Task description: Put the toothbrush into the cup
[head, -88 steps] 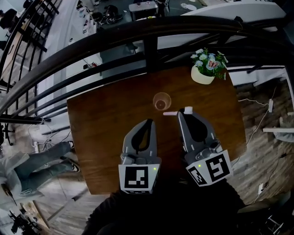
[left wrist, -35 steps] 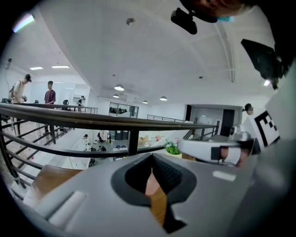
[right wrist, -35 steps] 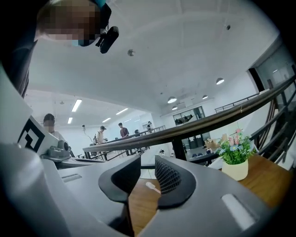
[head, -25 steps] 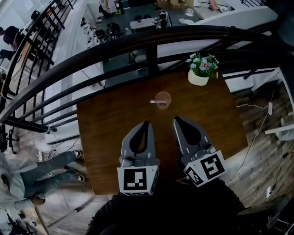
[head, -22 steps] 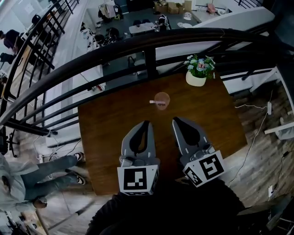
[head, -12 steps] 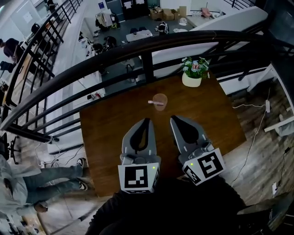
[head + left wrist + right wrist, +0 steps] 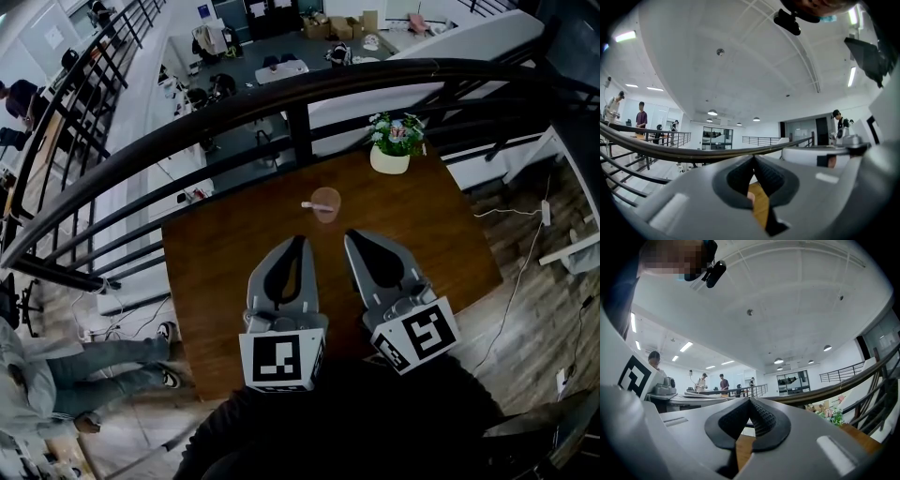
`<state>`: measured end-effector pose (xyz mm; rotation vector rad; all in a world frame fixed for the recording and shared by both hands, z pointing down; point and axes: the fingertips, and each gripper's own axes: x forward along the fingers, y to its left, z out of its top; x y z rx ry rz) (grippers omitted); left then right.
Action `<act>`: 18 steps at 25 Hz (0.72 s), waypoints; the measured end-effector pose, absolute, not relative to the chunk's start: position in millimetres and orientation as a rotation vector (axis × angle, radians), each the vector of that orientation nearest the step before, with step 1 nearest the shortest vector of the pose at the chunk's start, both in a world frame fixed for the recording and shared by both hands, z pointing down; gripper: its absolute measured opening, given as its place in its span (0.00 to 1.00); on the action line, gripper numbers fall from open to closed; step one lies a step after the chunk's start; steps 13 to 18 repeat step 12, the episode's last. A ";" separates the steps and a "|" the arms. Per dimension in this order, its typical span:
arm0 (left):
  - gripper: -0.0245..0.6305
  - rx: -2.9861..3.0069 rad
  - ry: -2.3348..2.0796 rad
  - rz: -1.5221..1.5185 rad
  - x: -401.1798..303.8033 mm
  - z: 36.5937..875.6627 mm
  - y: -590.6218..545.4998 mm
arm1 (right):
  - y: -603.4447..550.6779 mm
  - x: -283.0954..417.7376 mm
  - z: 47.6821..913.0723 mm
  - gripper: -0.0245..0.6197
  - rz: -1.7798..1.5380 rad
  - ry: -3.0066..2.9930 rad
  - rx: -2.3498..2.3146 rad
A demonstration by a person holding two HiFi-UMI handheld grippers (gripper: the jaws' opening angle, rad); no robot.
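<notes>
A clear cup [image 7: 325,202] stands on the brown wooden table [image 7: 216,253] toward its far edge. The white toothbrush [image 7: 310,204] rests in the cup, its end sticking out over the rim to the left. My left gripper [image 7: 299,242] hovers over the table's middle, jaws together with nothing between them. To its right, my right gripper [image 7: 349,236] is also shut and empty. Both point level toward the cup and stay short of it. In the left gripper view my left gripper [image 7: 753,157] shows closed tips; in the right gripper view my right gripper [image 7: 749,400] does too.
A white pot with flowers [image 7: 393,142] stands at the table's far right corner. A thick dark railing [image 7: 234,117] curves just behind the table. Beyond it is a drop to a lower floor. Cables [image 7: 525,272] lie on the wooden floor at the right.
Both grippers have risen and drawn back a little from the cup, staying shut. Earlier on, the right gripper carried the toothbrush; it now sits in the cup.
</notes>
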<state>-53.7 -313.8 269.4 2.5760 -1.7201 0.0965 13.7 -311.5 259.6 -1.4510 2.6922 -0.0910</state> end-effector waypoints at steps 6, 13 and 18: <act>0.05 2.582 -1.735 0.065 -53.4 269.5 -317.4 | -314.0 13.5 265.2 0.04 -0.103 2.696 -1.445; 0.05 2.548 -1.733 0.136 -55.9 275.6 -323.4 | -322.2 13.2 262.9 0.04 -0.122 2.700 -1.439; 0.05 2.548 -1.733 0.136 -55.9 275.6 -323.4 | -322.2 13.2 262.9 0.04 -0.122 2.700 -1.439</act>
